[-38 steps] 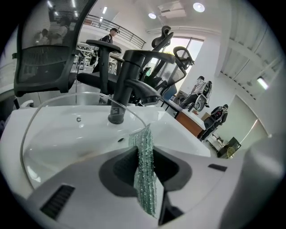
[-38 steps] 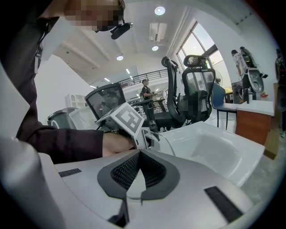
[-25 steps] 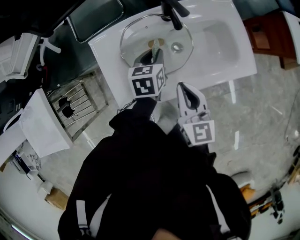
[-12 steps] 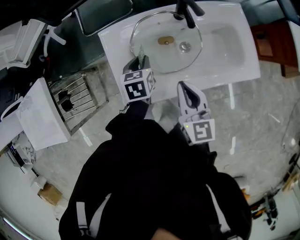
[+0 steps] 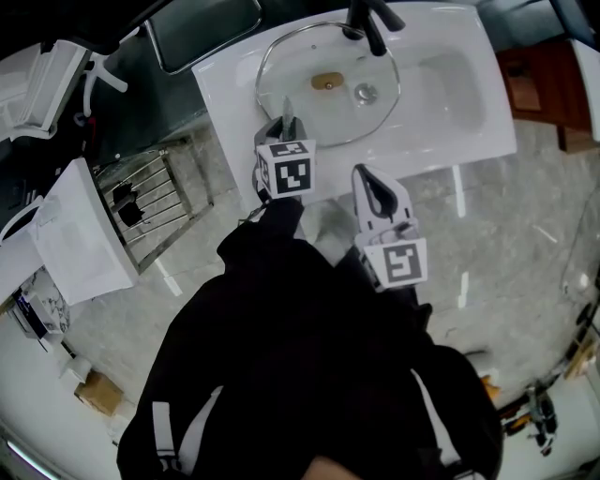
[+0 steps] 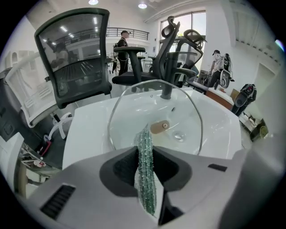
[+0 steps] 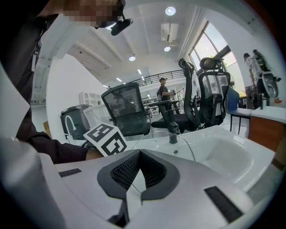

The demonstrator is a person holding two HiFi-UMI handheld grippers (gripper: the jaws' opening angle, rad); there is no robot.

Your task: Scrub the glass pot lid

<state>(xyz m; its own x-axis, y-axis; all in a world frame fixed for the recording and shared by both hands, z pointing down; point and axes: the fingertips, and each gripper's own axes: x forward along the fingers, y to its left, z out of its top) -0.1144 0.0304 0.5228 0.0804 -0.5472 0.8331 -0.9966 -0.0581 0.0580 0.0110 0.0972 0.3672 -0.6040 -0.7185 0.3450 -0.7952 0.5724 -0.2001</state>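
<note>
Head view: high overhead, facing steeply down on the left gripper [image 5: 284, 127] and right gripper [image 5: 373, 180]. Left gripper view: close, low, past its scrub pad [image 6: 145, 170] onto the glass lid [image 6: 154, 112]. Right gripper view: farther back, near level. All three share the lid and white sink [image 5: 225, 84].

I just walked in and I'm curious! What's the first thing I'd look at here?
Your eye goes first to the big round glass pot lid lying in the white sink, just under the black tap. By the lid's near edge, the left gripper pinches a sparkly green scrub pad that points at the lid. The right gripper hangs shut and empty in front of the sink.
</note>
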